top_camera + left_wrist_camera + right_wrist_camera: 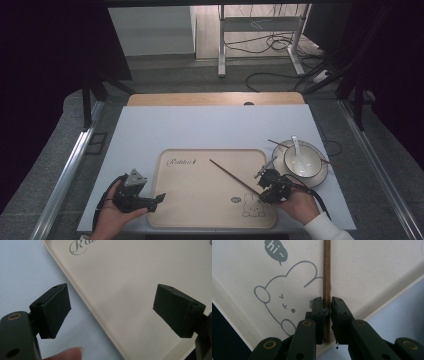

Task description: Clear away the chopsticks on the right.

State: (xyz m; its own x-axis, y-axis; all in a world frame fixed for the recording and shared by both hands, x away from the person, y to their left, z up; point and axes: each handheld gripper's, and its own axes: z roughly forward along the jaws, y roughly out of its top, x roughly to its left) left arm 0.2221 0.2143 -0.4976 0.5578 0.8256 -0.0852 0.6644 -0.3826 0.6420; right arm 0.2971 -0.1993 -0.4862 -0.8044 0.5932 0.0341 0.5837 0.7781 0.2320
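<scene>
A: Holding one chopstick (pixel 327 277) in the right gripper (pixel 326 305), jaws pressed together on the thick end of the shaft. That end sits over the tray (pixel 200 210) near its front right corner, just beside the printed rabbit (pixel 253 205).

B: And the rest of the stick?

A: From the high view it runs away from the clamp toward the tray's middle, thin tip pointing at the far left corner. Long axis is diagonal to the tray's edges. I cannot tell whether the tip rests on the tray or rides just above it.

B: Left side?

A: Left gripper (pixel 150 199) has its jaws standing well apart, holding nothing, straddling the tray's left edge near the front left corner.

B: Where is the second stick?

A: A second chopstick (pixel 278 144) lies across the rim of the bowl (pixel 317 172), on the white mat well to the right of the tray, with a white spoon (pixel 296 150) inside the bowl.

B: How should the carry go, in your judgement?

A: Grip is close to one end, so the long free length will likely want to swing or droop. Better to lift slowly, keep the wrist level, and avoid twisting. If the stick goes to the bowl, line its axis with the other one before lowering, and release only once it rests on the rim.

B: Risk?

A: Slipping round in the jaws; the shaft is thin and smooth-looking.
</scene>
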